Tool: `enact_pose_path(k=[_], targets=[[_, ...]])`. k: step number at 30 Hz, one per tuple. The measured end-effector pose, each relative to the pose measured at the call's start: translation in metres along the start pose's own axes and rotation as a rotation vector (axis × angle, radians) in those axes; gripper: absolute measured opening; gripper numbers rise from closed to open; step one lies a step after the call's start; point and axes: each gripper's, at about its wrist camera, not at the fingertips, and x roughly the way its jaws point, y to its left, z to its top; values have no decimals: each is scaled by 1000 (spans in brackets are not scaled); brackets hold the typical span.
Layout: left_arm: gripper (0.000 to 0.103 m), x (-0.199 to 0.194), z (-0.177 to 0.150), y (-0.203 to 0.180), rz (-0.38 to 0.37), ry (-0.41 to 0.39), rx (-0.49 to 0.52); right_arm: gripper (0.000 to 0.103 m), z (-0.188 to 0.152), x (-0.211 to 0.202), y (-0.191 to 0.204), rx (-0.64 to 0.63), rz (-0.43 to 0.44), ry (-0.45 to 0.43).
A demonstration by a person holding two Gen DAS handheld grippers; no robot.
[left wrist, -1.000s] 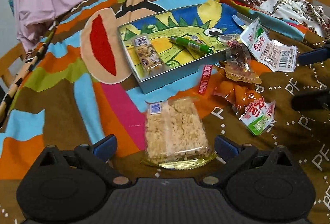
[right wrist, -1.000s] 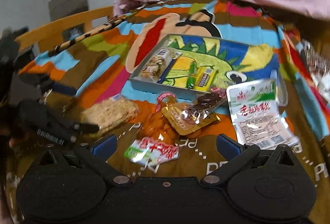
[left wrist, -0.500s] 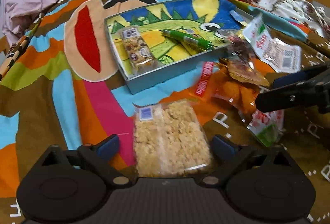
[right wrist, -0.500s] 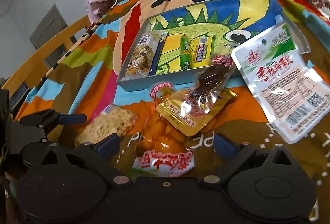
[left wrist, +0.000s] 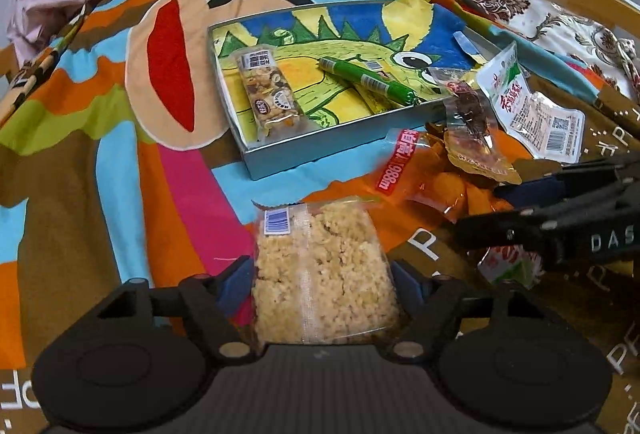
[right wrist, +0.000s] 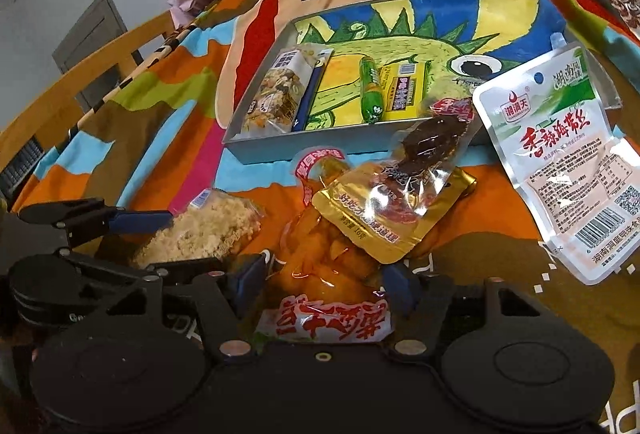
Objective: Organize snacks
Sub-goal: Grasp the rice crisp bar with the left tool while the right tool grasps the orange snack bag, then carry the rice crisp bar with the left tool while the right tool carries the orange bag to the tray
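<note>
Both grippers have been brought down and forward since a second ago, and each now has a snack framed between fingers that were then spread wide. On the bright patterned cloth the gray tray (left wrist: 320, 158) lies ahead of both, with a nut bar (left wrist: 270, 94), a green sausage stick (left wrist: 368, 80) and a yellow packet (right wrist: 402, 88) already laid inside. A white seaweed packet (right wrist: 560, 162) leans on the tray's right end, and a gold pouch (right wrist: 392, 202) rests against its near wall. The crumbly rice cake packet (left wrist: 320, 274) lies with its long axis running away from the left gripper (left wrist: 322, 284), toward the tray. The jaws are closing on it, and the blue pads appear to sit at its two long edges; whether they press yet cannot be told. The orange pouch (right wrist: 328, 262), partly under the gold one, lies likewise lengthwise in the right gripper (right wrist: 326, 284), whose jaws are also closing, pads just beside its sides.
</note>
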Motion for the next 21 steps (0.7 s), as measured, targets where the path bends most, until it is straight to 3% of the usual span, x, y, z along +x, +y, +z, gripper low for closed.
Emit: enact_pose_path(k=[9,13,16,21], targets=[[78,-14,0,0,-36,76,-139,65,-10,-22,2,9,6,68],[77,-22,-3,-1,-25,161,-202,65,-22,-37,8,-37,-10,87],[77,-29,-8,0,-22,182,-219,67,-28,-40,16,-96,-29,75],[84,-23,-8,-4,0,185,-188,82,-28,-33,18,-127,-35,47]])
